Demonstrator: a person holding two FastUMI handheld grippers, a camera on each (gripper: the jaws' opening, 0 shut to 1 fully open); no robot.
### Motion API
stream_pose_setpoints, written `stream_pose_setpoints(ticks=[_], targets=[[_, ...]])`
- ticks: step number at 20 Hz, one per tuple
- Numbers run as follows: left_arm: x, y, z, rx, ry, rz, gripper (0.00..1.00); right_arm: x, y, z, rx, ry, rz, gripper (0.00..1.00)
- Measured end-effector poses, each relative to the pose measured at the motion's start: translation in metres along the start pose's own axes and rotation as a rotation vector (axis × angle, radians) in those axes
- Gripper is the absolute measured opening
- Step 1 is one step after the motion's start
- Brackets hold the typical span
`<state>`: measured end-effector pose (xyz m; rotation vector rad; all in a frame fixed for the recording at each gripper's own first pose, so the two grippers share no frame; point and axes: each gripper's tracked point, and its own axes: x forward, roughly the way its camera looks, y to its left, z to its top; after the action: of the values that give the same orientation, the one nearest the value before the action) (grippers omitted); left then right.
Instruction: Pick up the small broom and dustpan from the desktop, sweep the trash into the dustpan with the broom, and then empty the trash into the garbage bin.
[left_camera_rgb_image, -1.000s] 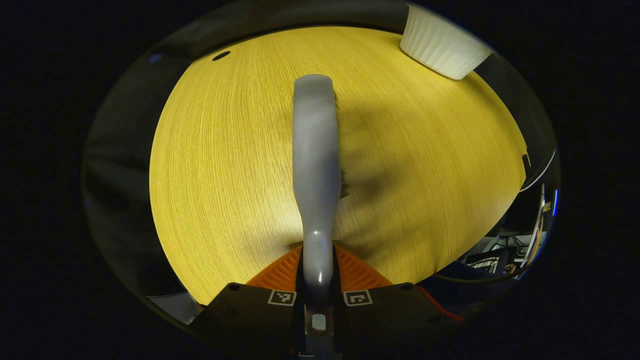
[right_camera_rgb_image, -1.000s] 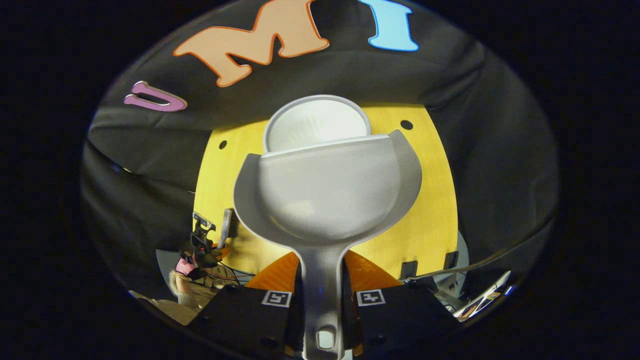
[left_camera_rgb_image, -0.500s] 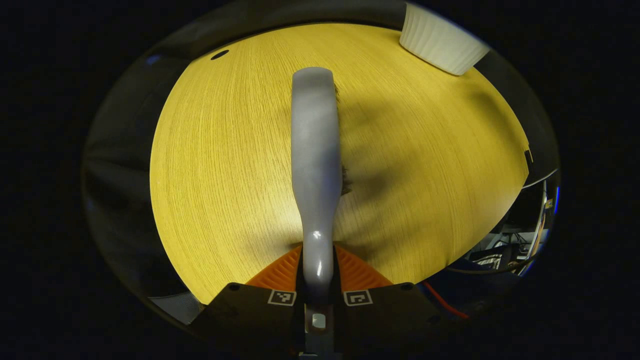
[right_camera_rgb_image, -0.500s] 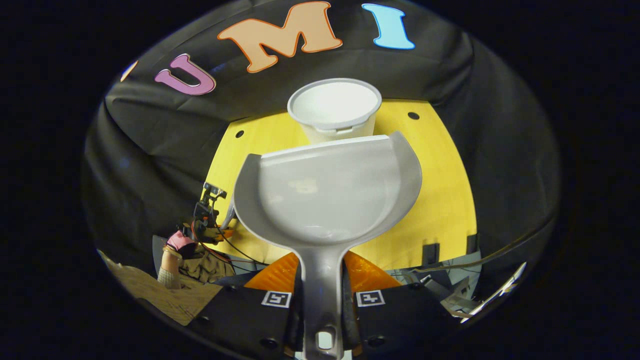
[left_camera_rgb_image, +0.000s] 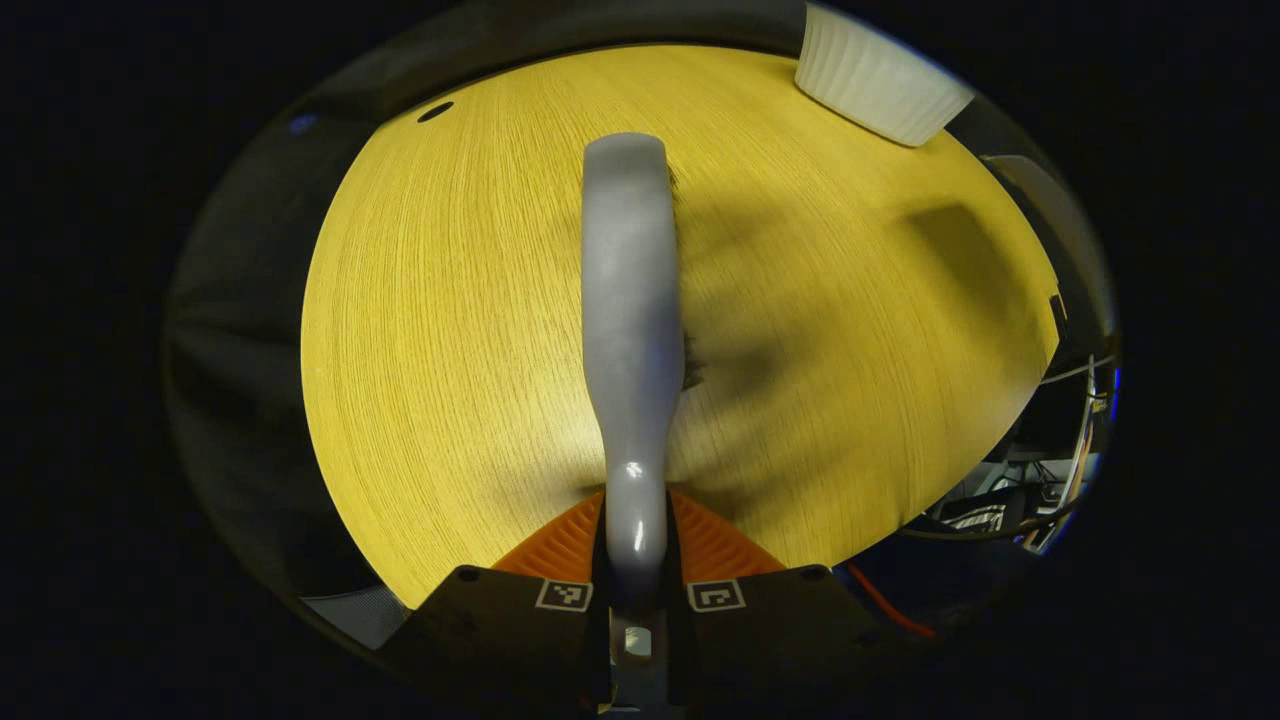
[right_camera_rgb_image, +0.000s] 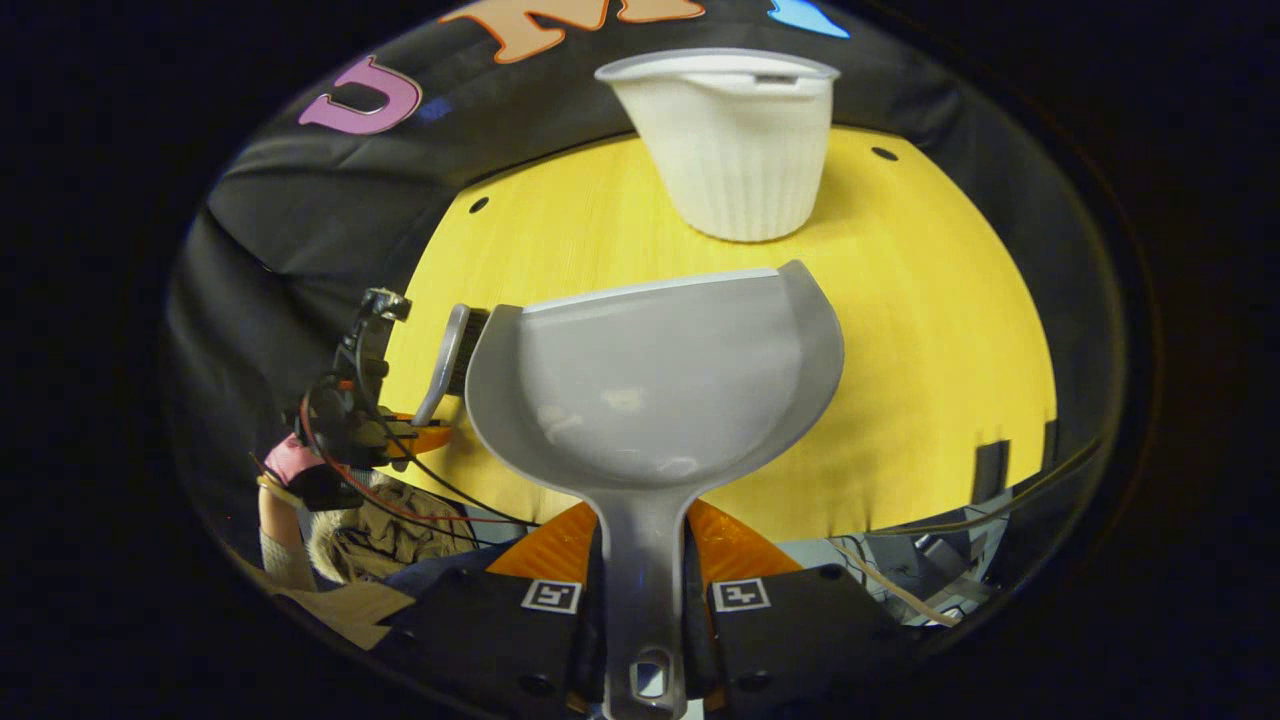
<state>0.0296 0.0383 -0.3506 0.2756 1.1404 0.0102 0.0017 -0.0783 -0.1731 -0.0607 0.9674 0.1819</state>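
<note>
In the left gripper view my left gripper (left_camera_rgb_image: 636, 545) is shut on the handle of the small grey broom (left_camera_rgb_image: 630, 300), which reaches forward low over the yellow table (left_camera_rgb_image: 450, 300); dark bristles peek out at its right side. In the right gripper view my right gripper (right_camera_rgb_image: 645, 565) is shut on the handle of the grey dustpan (right_camera_rgb_image: 650, 390), held level above the table (right_camera_rgb_image: 900, 350), its inside looking bare. The white ribbed garbage bin (right_camera_rgb_image: 730, 140) stands upright beyond the pan's lip, apart from it. The broom (right_camera_rgb_image: 450, 360) and left gripper (right_camera_rgb_image: 420, 435) sit just left of the pan.
The bin (left_camera_rgb_image: 875, 75) stands at the table's far right in the left gripper view. A person's hand (right_camera_rgb_image: 290, 470) holds the left gripper. Small round holes (right_camera_rgb_image: 883, 154) dot the tabletop's far side. Cables and clutter (right_camera_rgb_image: 930, 580) lie past the near right edge.
The right gripper has drawn the dustpan back and down from over the bin, levelling it; the bin now stands clear beyond the lip. The left gripper and broom have hardly moved.
</note>
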Motion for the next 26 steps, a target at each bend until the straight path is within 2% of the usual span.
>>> stream_pose_setpoints(ticks=[1,3,4,5,8,11,13,14,15,20,22,23,25,26], targets=[[0.0,0.0,0.001,-0.001,-0.001,0.0,0.2,0.017,0.006,-0.002,-0.006,-0.003,-0.002,0.33],[0.0,0.0,0.001,0.001,-0.003,0.001,0.2,0.046,0.015,0.001,0.009,-0.027,-0.008,0.34],[0.001,0.0,0.001,0.004,-0.005,0.001,0.2,0.058,0.017,0.007,0.022,-0.05,-0.015,0.29],[0.001,0.0,0.0,0.004,-0.006,0.003,0.2,0.068,0.019,0.009,0.034,-0.064,-0.028,0.34],[0.001,0.0,0.001,0.007,-0.009,0.004,0.2,0.091,0.021,0.01,0.025,-0.075,-0.044,0.33],[0.001,0.001,0.001,0.011,-0.005,0.0,0.2,0.101,0.025,0.007,0.003,-0.068,-0.042,0.3],[0.001,0.0,0.001,0.008,-0.008,-0.003,0.2,0.108,0.024,0.009,-0.008,-0.092,-0.055,0.35],[0.001,0.0,0.001,0.008,-0.008,-0.002,0.21,0.11,0.023,0.009,-0.015,-0.095,-0.063,0.31],[0.001,0.001,0.001,0.011,-0.009,0.0,0.21,0.109,0.021,0.006,-0.028,-0.095,-0.073,0.37],[0.0,0.0,0.002,0.017,-0.014,0.002,0.23,0.112,0.021,0.006,-0.026,-0.121,-0.086,0.4],[0.0,-0.004,0.001,0.019,-0.024,-0.009,0.25,0.113,0.027,0.009,-0.023,-0.145,-0.06,0.43],[-0.001,-0.007,0.004,0.02,-0.037,-0.013,0.34,0.112,0.032,0.011,-0.024,-0.16,-0.04,0.56],[-0.006,-0.01,0.01,0.002,-0.07,-0.007,0.68,0.108,0.03,0.013,-0.037,-0.204,-0.041,0.92],[-0.009,-0.01,0.014,-0.018,-0.095,-0.006,0.85,0.106,0.027,0.018,-0.041,-0.224,-0.048,0.96]])
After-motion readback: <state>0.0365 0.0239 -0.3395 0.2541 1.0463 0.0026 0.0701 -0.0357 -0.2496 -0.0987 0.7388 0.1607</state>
